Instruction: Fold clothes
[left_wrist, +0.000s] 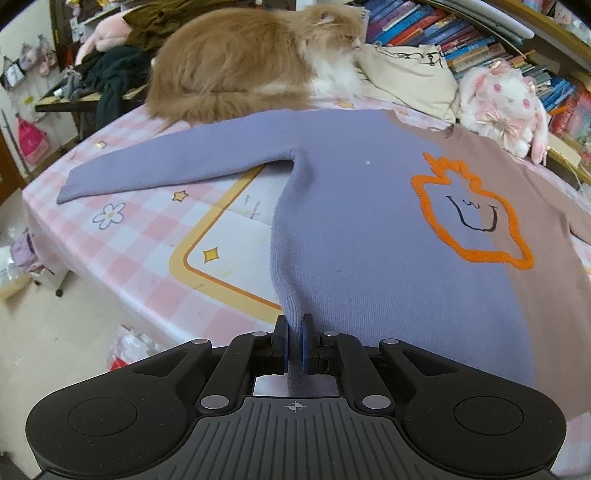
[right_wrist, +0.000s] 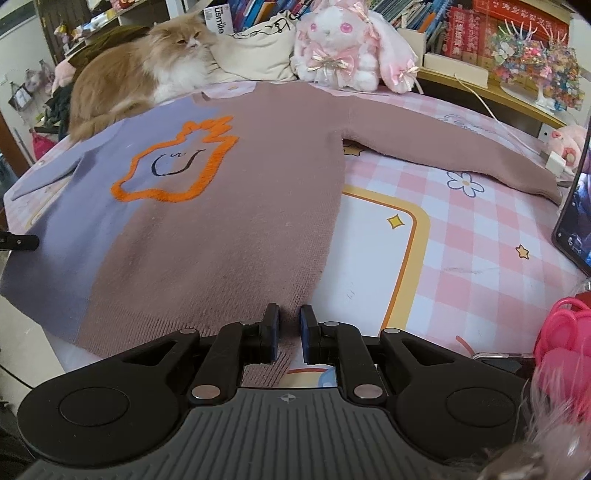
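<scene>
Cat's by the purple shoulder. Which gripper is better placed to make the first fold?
Probably right. The right gripper pinches the hem of the sweater on its brown side, clear of the cat.

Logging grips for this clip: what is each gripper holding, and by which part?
Both grip the sweater at its hem: left gripper on the purple corner, right gripper on the brown corner.
</scene>
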